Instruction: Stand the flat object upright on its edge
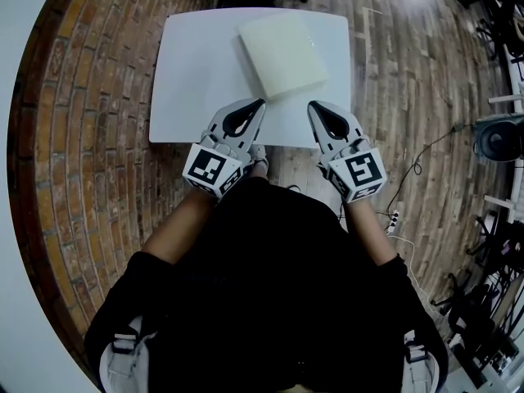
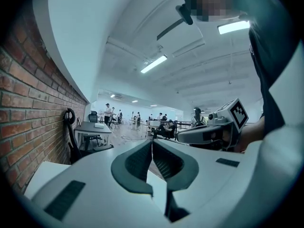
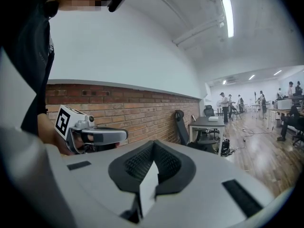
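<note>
The flat cream square pad [image 1: 282,56] lies face down on the white table [image 1: 192,88], in its far right part. The left gripper [image 1: 260,103] and the right gripper [image 1: 312,105] sit over the table's near edge, just beside the pad's near side (contact cannot be told). Each has its jaws pressed together with nothing between them.
</note>
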